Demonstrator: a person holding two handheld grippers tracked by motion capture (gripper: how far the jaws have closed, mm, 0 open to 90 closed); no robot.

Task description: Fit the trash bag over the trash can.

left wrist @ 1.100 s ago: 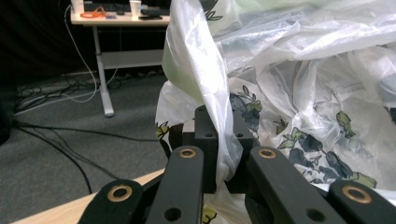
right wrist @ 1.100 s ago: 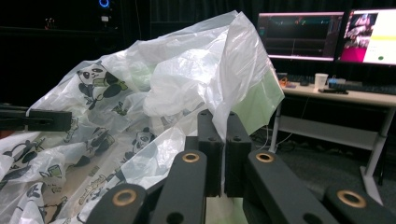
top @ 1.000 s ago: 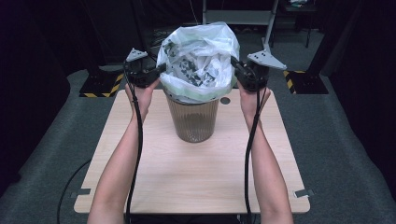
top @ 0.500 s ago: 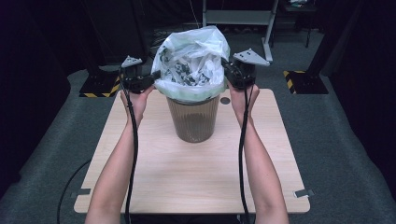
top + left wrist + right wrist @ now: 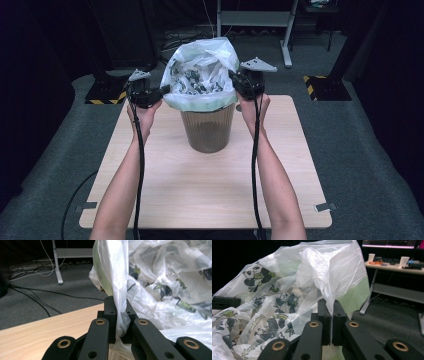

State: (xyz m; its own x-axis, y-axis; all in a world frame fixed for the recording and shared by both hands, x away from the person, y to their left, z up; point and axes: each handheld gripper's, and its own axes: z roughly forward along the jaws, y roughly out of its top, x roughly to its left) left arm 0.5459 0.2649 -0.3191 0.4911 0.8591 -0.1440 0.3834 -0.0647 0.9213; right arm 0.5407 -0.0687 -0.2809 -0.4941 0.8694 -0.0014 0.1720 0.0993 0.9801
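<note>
White, pale-green bag (image 5: 200, 80) printed with pandas; brown bin (image 5: 207, 130); black tools.

Light wood surface (image 5: 200, 185) sits on grey carpet floor (image 5: 360, 150), dark surroundings. Two metal brackets at the surface's near corners, left (image 5: 86, 205) and right (image 5: 325, 206). Yellow-black hazard-striped bases on the floor, far left (image 5: 102, 96) and far right (image 5: 320, 86). White-legged desk frame (image 5: 255, 20) behind, loose cables (image 5: 32, 270) across the carpet near it. Side table (image 5: 394, 266) carries two white cups (image 5: 371, 257) and small clutter.
</note>
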